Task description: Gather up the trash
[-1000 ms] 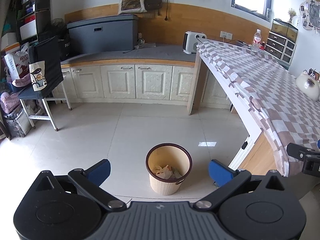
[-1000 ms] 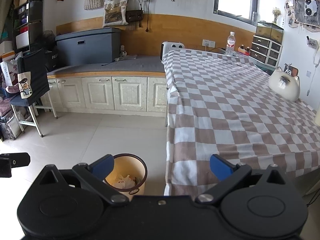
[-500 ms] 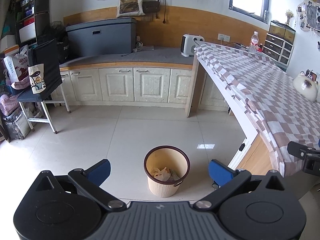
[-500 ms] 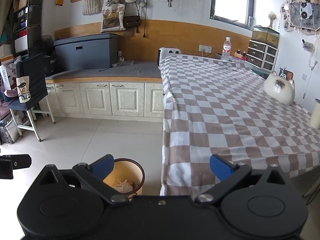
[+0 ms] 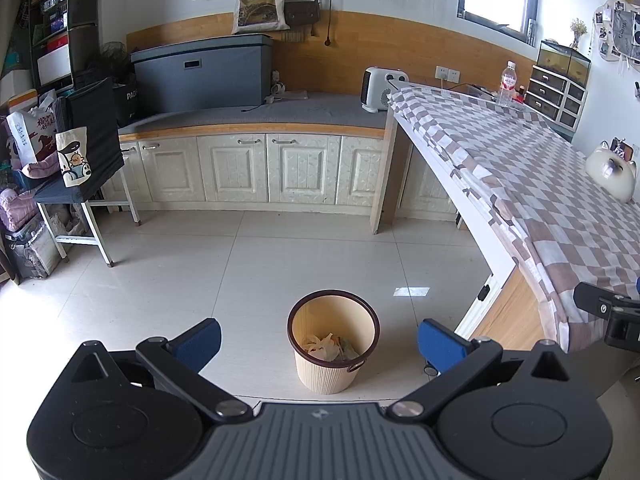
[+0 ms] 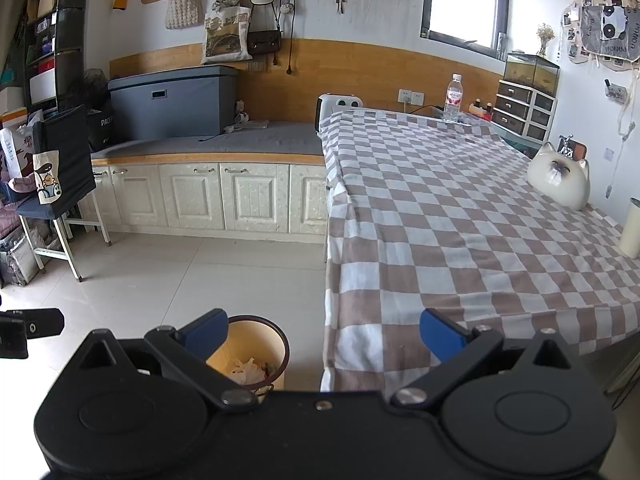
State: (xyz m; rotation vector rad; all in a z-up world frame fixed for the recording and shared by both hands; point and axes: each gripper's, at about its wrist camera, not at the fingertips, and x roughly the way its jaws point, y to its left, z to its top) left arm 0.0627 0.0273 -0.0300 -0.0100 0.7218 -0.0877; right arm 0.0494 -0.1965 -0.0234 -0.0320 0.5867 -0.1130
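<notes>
Bin (image 5: 333,346) sits on the floor dead ahead of my left gripper (image 5: 319,340), below it, crumpled trash inside. Right gripper (image 6: 322,330) has it off left, beside checkered tablecloth (image 6: 460,216). Both spread wide, empty.

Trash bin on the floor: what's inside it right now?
The trash bin holds crumpled whitish plastic or paper trash with some darker scraps beside it, lying low against the bottom. Whatever sits under that pile is covered, and the near inner wall hides part of the bottom.
</notes>
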